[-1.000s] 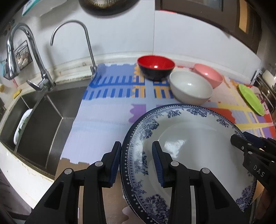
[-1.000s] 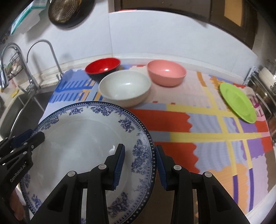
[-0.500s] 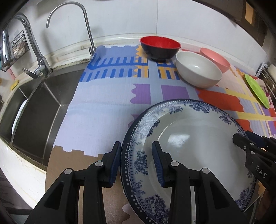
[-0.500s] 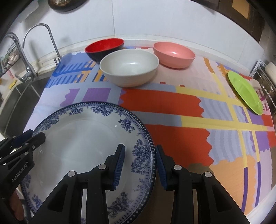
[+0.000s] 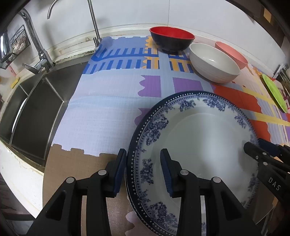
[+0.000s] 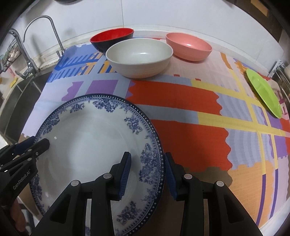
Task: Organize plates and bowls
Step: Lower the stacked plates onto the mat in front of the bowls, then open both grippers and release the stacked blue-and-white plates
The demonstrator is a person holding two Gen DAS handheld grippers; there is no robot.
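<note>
Home kitchen, steel sink, curved taps, tiled wall

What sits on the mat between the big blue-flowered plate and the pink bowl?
Only the colourful mat, bare, lies between the blue-flowered plate and the pink bowl; the right wrist view shows it.

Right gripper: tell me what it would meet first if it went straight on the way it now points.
The blue-and-white plate already sits between the right gripper's jaws, so its rim comes first. Past that, probably the patterned mat; depth is unclear.
</note>
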